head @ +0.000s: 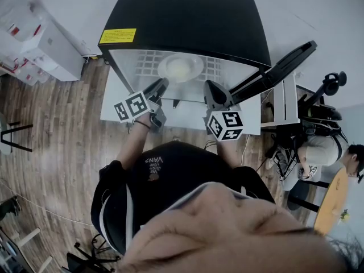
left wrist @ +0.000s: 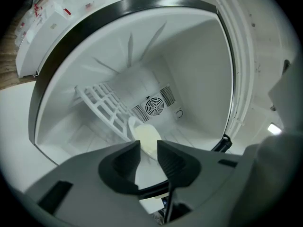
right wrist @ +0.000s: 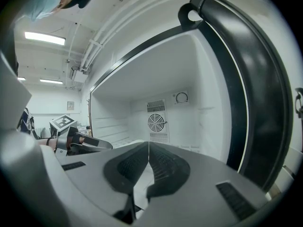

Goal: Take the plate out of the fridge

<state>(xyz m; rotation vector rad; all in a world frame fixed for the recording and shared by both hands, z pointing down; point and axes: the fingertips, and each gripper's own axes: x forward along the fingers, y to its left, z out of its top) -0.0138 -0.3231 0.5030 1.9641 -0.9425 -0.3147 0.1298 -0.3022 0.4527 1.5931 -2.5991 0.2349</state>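
Round white plate sits inside open black mini fridge, on white wire shelf, roughly mid-width, set back from the front edge. Both grippers at fridge mouth, pointing in, approx. level; neither touching plate. L gripper just left of plate's centre line and the nearer of the two. From its own camera, plate lies dead ahead, framed in the gap between the jaws but beyond the tips, in front of the round fan grille on the back wall. L gripper jaws apart by a narrow gap, nothing in it yet. Shelf runs diagonal in that view, so jaw plane judged rolled vs. plate plane. Plate round, so no long axis to align with; near rim is the grasp target, and the gap must straddle rim thickness (one jaw above, one below). R gripper off to plate's right, near black fridge door; jaws pressed together, empty. Judgement: L gripper better placed, needs short straight advance onto near rim; R not set up for a grasp while closed.
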